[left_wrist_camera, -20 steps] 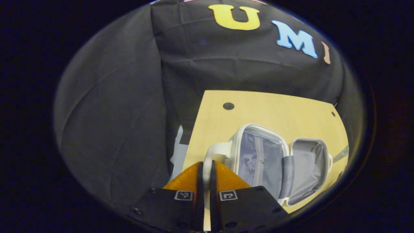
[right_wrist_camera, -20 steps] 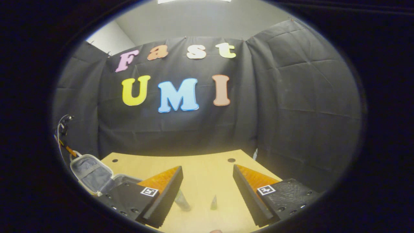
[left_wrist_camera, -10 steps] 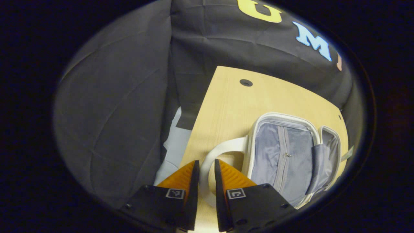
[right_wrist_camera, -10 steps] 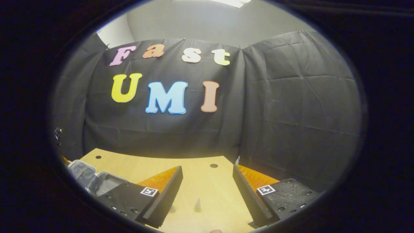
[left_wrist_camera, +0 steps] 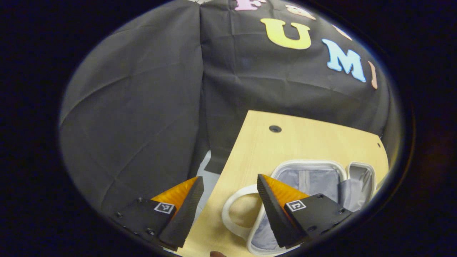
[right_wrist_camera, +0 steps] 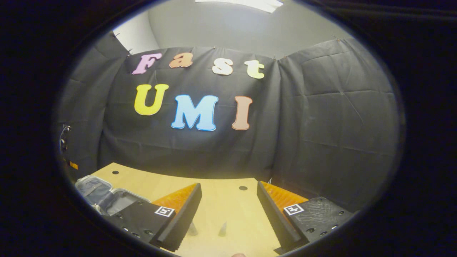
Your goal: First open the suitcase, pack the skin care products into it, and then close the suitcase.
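Two grippers spread wide: left gripper [left_wrist_camera: 228, 210] over white suitcase handle [left_wrist_camera: 234, 214], lower centre; open suitcase [left_wrist_camera: 321, 182] lower right; right gripper [right_wrist_camera: 228, 214] empty above table [right_wrist_camera: 221, 200].

My light comes from overhead: in the right gripper view a ceiling panel [right_wrist_camera: 246, 3] glares white high above the fingers [right_wrist_camera: 180, 217], and the pale wall under it fades to grey. The bench [right_wrist_camera: 221, 200] ahead of them is evenly lit and warm, with soft shadows. In the left gripper view the bench [left_wrist_camera: 303, 142] beyond the fingers [left_wrist_camera: 184, 210] is bright while the cloth is dim. Both views bend strongly at the rim, and edges there go soft and dark.
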Demonstrator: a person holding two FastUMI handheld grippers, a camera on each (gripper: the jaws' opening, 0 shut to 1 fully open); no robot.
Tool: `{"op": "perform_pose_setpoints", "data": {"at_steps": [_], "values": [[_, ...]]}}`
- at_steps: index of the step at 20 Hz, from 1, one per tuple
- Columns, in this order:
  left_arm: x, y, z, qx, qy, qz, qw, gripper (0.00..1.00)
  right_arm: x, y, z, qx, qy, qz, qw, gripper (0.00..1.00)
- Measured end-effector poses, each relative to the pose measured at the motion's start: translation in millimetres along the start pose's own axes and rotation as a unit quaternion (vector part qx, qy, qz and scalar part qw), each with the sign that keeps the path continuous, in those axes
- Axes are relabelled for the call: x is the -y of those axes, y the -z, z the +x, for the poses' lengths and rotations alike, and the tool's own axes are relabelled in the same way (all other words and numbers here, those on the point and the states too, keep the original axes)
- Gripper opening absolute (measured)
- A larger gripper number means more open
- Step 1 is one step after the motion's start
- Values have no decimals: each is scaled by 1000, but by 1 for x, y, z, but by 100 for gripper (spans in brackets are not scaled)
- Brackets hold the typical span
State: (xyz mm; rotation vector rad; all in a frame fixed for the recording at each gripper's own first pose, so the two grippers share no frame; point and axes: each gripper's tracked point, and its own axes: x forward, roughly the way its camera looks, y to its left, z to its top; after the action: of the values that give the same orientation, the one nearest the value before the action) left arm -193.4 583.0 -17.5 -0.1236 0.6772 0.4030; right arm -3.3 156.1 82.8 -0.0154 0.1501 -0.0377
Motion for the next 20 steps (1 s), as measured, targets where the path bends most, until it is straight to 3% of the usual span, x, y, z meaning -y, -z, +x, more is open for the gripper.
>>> {"op": "perform_pose_setpoints", "data": {"at_steps": [7,18,19,20], "values": [[91,-38,-89,114,26,-13,993,97,3,-2,-1,25,-36,-2,999,95],[327,-29,-186,198,146,39,968,96,26,7,1,24,-74,2,997,94],[350,-27,-193,204,160,44,965,92,30,9,1,25,-74,5,997,94],[375,-24,-198,210,173,47,961,96,33,10,2,24,-74,8,997,94]]}}
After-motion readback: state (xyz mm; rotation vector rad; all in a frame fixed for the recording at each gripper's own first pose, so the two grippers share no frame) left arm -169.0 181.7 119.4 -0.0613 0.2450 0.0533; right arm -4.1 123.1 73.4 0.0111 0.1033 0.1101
